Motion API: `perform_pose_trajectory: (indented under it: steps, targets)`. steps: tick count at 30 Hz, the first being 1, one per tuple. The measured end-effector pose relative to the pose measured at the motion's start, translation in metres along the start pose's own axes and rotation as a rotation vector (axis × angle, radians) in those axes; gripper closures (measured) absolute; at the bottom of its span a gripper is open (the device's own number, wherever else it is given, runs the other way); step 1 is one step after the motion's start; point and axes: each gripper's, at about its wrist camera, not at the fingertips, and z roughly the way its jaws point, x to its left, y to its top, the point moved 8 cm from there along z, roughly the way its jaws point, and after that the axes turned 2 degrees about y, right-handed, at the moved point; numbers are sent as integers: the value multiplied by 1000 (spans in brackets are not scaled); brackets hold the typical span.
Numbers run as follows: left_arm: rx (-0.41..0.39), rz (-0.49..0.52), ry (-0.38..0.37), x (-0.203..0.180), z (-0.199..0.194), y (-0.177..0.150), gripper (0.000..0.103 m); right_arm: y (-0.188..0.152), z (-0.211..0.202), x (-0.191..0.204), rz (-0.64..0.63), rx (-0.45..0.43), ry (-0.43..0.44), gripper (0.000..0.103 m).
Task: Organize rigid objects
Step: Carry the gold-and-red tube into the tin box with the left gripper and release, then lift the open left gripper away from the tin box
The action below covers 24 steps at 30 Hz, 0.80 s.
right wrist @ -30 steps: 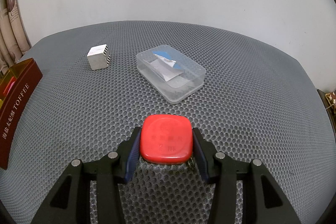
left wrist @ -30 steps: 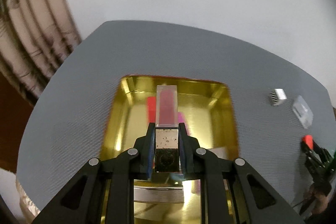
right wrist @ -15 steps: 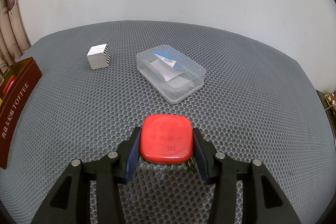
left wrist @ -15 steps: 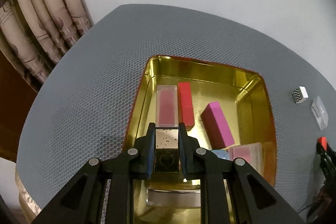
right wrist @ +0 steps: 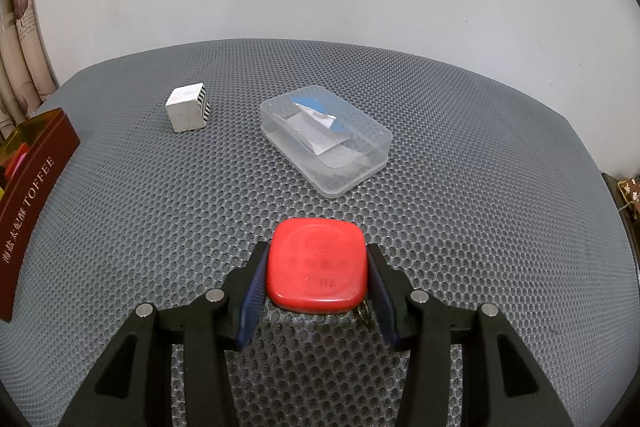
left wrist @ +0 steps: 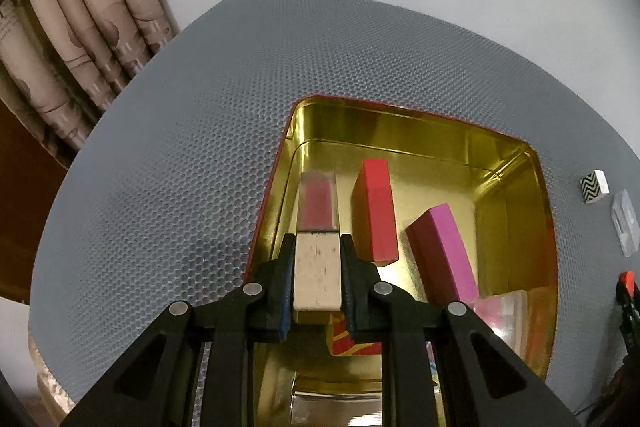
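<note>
My left gripper (left wrist: 317, 243) is shut on a slim lipstick-like case (left wrist: 316, 211) with a gold base and a clear pink cap. It hangs tilted over the left side of the open gold tin (left wrist: 400, 111). Inside the tin lie a red block (left wrist: 376, 211), a magenta block (left wrist: 444, 251), a clear pink box (left wrist: 500, 311) and a red-and-yellow item (left wrist: 352, 339). My right gripper (right wrist: 317, 255) is shut on a flat red square case (right wrist: 318, 271) just above the grey mesh mat.
A white cube with a zigzag side (right wrist: 188, 107) and a clear plastic box (right wrist: 326, 143) holding paper sit on the mat beyond the right gripper. The tin's brown outer wall (right wrist: 36, 179) stands at the left edge. Curtains (left wrist: 80, 27) hang behind the table's left corner.
The left gripper has come down and shifted left with the case, from over the tin's middle to along its left wall. The right gripper and red case have stayed put.
</note>
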Motion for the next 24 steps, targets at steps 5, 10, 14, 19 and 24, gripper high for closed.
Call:
perform_pose_trajectory:
  steps: [5, 10, 14, 19, 24]
  targets:
    - [2, 8, 2, -1, 2, 0, 85, -1, -1, -1, -1, 0, -1, 55]
    - [4, -7, -16, 0, 0, 0, 79, 0, -3, 0, -1, 0, -2, 55]
    - [-2, -7, -25, 0, -7, -1, 73, 2, 2, -8, -2, 0, -3, 54]
    - [-13, -2, -44, -3, -19, -2, 61, 2, 2, -11, -3, 0, -3, 54]
    - [-53, 18, -28, -4, -33, -3, 55, 2, 1, -13, -2, 0, -2, 54]
